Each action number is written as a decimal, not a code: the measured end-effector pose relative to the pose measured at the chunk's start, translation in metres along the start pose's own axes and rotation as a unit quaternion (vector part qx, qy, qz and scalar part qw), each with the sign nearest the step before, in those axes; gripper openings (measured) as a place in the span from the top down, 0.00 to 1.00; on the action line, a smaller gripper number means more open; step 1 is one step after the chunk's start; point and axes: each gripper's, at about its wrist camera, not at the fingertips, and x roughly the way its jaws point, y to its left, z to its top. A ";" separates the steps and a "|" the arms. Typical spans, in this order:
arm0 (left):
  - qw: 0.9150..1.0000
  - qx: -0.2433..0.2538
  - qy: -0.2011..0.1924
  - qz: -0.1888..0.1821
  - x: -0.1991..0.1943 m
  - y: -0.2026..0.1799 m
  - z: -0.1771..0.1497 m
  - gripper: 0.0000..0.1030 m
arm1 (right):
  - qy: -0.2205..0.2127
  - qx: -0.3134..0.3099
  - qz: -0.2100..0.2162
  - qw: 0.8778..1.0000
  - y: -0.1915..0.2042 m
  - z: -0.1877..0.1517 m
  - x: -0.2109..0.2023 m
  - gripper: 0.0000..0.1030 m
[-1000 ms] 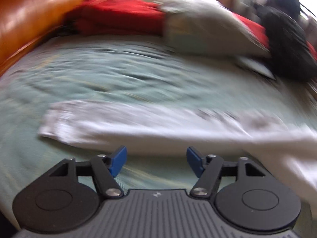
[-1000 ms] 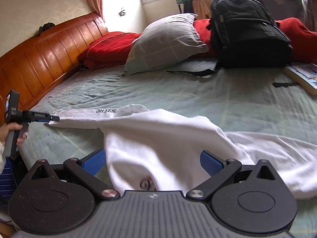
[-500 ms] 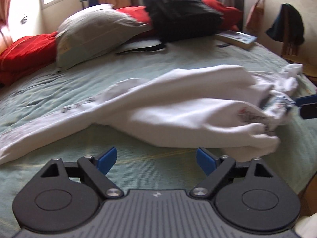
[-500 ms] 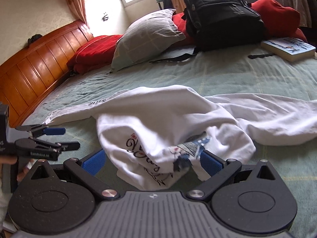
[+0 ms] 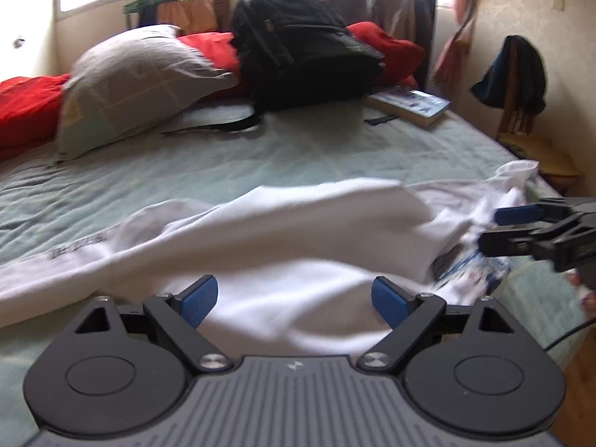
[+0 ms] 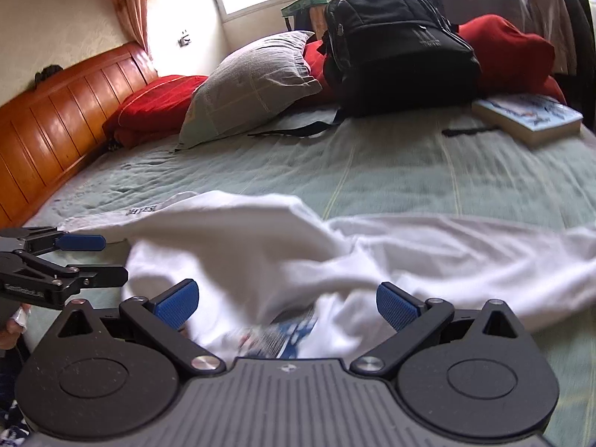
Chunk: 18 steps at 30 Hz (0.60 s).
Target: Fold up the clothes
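Hovering closer over the white shirt (image 5: 298, 231) than before, both hand-held grippers, left (image 5: 294, 296) and right (image 6: 288, 300), gape released.

Dark lettering runs along the sleeve of the white garment (image 6: 231, 246), upside down and too blurred to read. Its blue printed graphic, the backpack's (image 6: 395, 41) pale mark and the book (image 6: 529, 115) cover beside the backpack are equally illegible.

Green bed (image 6: 391, 171): white garment (image 6: 260, 246), pillow (image 6: 246, 89), backpack (image 6: 395, 44), book (image 6: 529, 119)
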 end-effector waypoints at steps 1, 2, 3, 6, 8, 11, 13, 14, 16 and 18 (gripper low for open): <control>1.000 0.000 -0.007 -0.015 0.005 0.000 0.004 0.13 | 0.002 -0.008 0.004 1.000 -0.001 0.004 0.005 0.00; 1.000 -0.003 -0.009 -0.028 0.011 0.001 0.008 0.13 | 0.004 -0.015 0.009 1.000 -0.002 0.008 0.010 0.00; 0.999 -0.009 -0.009 -0.038 0.017 0.002 0.011 0.13 | 0.007 -0.023 0.016 1.000 -0.003 0.011 0.015 0.00; 0.997 -0.039 0.017 -0.071 0.037 0.010 0.008 0.13 | 0.025 -0.035 0.060 0.997 -0.005 0.013 0.031 0.00; 0.993 -0.060 0.036 -0.092 0.051 0.015 0.005 0.13 | 0.044 -0.033 0.083 0.995 -0.009 0.008 0.042 0.00; 0.985 -0.093 0.102 -0.101 0.068 0.022 -0.018 0.13 | 0.075 -0.034 0.105 0.991 -0.011 -0.006 0.049 0.00; 0.982 -0.098 0.117 -0.107 0.067 0.022 -0.036 0.12 | 0.091 -0.034 0.123 0.988 -0.011 -0.019 0.046 0.00; 0.983 -0.095 0.112 -0.110 0.063 0.023 -0.040 0.12 | 0.098 -0.036 0.130 0.986 -0.010 -0.025 0.043 0.00; 0.982 -0.097 0.110 -0.115 0.055 0.025 -0.043 0.12 | 0.098 -0.037 0.137 0.985 -0.009 -0.019 0.042 0.00; 0.980 -0.111 0.117 -0.116 0.050 0.031 -0.034 0.12 | 0.092 -0.035 0.144 0.985 -0.010 -0.005 0.045 0.00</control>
